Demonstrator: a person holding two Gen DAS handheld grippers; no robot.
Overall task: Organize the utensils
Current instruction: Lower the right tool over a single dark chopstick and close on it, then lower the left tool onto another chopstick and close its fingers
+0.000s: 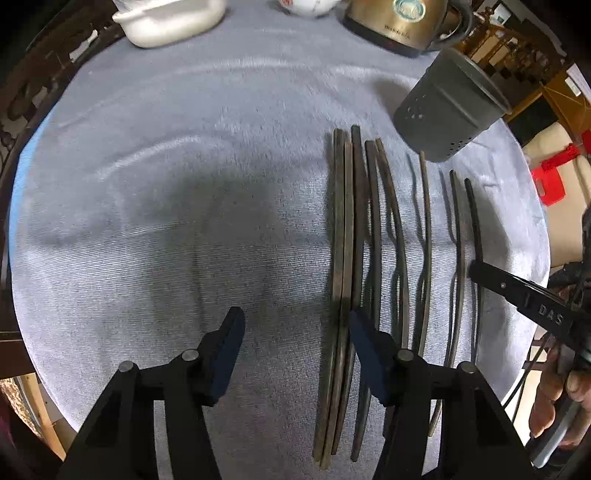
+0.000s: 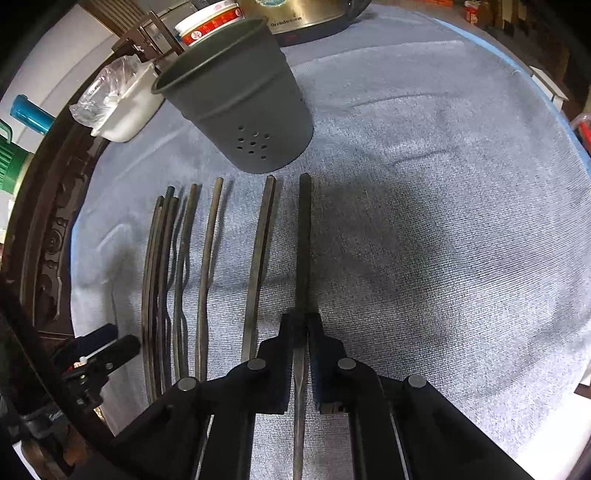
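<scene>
Our right tool [image 2: 301,339] is closed on one chopstick [image 2: 303,251], the rightmost of the row, its pads pinching the thin end while the thick end runs straight ahead toward the holder [image 2: 240,107]. Our left tool [image 1: 295,343] stands part open with nothing between its fingers; its right finger [image 1: 365,354] lies over the leftmost cluster of chopsticks [image 1: 341,258], and the left finger sits above bare cloth. From the right wrist view we see that left tool [image 2: 122,347] just beside the left end of the row. The remaining chopsticks [image 2: 207,258] lie side by side on the cloth, near parallel, bunched tight at the left and spaced wider toward the right, all pointing at the holder. The holder, a dark grey cup with small holes near its base, stands just beyond their far ends, apart from them. The table [image 1: 184,147] is round and covered by a pale blue-grey towel with ripples in it. At its far edge stand a white dish [image 1: 166,22] and a brass-coloured kettle [image 1: 399,26]. Beyond the table we see dark carved wood [image 2: 51,229].
</scene>
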